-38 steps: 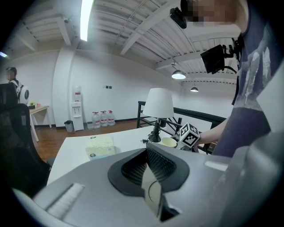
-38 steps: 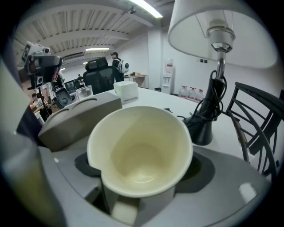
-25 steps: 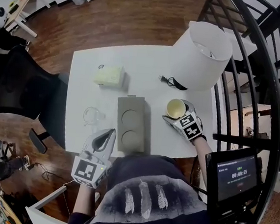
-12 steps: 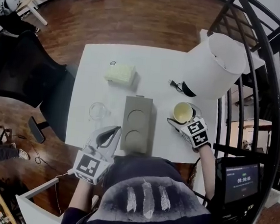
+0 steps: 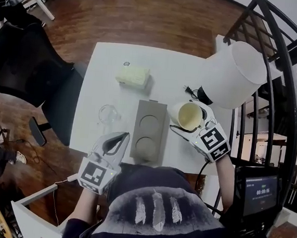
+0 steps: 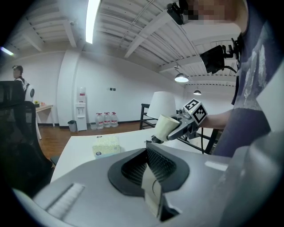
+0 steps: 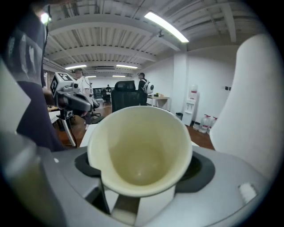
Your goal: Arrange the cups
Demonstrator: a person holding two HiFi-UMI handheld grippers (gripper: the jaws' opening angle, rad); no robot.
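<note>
My right gripper (image 5: 182, 119) is shut on a cream paper cup (image 5: 186, 115), lifted off the white table (image 5: 169, 71) and tilted, just right of the grey two-hole cup holder (image 5: 149, 130). The cup (image 7: 140, 148) fills the right gripper view, its mouth toward the camera and nothing inside. A clear glass cup (image 5: 107, 113) stands left of the holder. My left gripper (image 5: 119, 137) is shut with nothing in it and hovers at the table's near edge, between the glass and the holder. From the left gripper view the cream cup (image 6: 165, 127) shows raised in the other gripper.
A pale green tissue pack (image 5: 133, 75) lies at the table's far side. A white lampshade (image 5: 231, 74) with its black cable (image 5: 193, 92) stands at the right, close behind the raised cup. A black office chair (image 5: 32, 73) is left of the table, black railing (image 5: 278, 76) at right.
My right gripper has lifted the cream cup off the table and tipped it toward the holder. The left gripper has stayed put.
</note>
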